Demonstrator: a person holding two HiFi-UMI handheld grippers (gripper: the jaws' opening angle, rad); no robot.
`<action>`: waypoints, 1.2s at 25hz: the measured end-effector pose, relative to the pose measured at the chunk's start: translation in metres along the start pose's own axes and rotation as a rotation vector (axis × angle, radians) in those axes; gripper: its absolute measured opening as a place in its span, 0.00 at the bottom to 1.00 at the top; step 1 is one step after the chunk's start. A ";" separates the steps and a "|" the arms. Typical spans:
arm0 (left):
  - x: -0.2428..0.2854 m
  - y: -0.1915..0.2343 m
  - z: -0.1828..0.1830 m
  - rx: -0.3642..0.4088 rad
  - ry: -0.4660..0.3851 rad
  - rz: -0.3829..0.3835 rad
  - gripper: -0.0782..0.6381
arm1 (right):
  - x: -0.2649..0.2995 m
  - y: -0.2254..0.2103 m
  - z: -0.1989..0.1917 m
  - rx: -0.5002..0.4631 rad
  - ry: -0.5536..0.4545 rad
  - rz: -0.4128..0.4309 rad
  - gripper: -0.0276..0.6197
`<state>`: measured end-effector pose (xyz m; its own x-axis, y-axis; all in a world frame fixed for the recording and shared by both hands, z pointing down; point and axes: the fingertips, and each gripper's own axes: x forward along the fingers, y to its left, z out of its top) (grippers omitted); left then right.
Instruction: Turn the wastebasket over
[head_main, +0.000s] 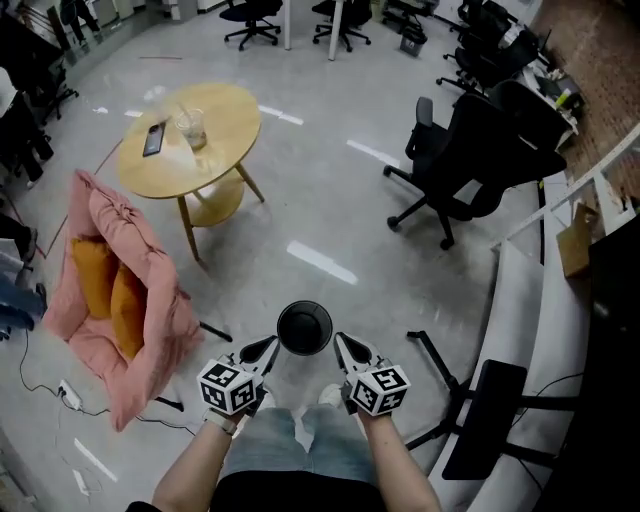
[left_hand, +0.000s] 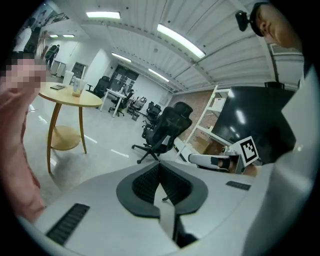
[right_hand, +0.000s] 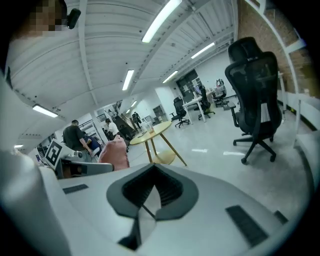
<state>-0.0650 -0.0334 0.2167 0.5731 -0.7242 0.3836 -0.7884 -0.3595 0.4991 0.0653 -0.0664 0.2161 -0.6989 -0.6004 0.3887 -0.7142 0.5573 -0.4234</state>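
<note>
Black round wastebasket (head_main: 304, 328) standing on grey floor, circular end up; mouth or base unclear.

right gripper (right_hand: 153, 175) jaws pressed together, nothing between black ribbed pads. left gripper (right_hand: 117, 167) level alongside at left, marker cube (right_hand: 53, 153) facing camera. beyond: round wooden table (right_hand: 161, 128), cup (right_hand: 149, 125) on top; pink bundle (right_hand: 116, 150) near it. black office chair (right_hand: 254, 90) at right on pale glossy floor (right_hand: 210, 150). people (right_hand: 75, 136) standing far back. light strips (right_hand: 161, 19) along ceiling.
</note>
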 end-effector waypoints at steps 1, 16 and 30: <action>-0.008 -0.007 0.011 -0.015 -0.023 -0.005 0.13 | -0.005 0.009 0.015 -0.014 -0.016 0.010 0.06; -0.076 -0.102 0.199 0.154 -0.286 -0.071 0.13 | -0.049 0.111 0.191 -0.162 -0.191 0.171 0.06; -0.085 -0.094 0.254 0.178 -0.361 -0.057 0.13 | -0.027 0.138 0.250 -0.257 -0.246 0.246 0.06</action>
<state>-0.0963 -0.0879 -0.0599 0.5267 -0.8488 0.0457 -0.8022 -0.4786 0.3570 -0.0052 -0.1164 -0.0575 -0.8420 -0.5333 0.0815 -0.5353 0.8070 -0.2492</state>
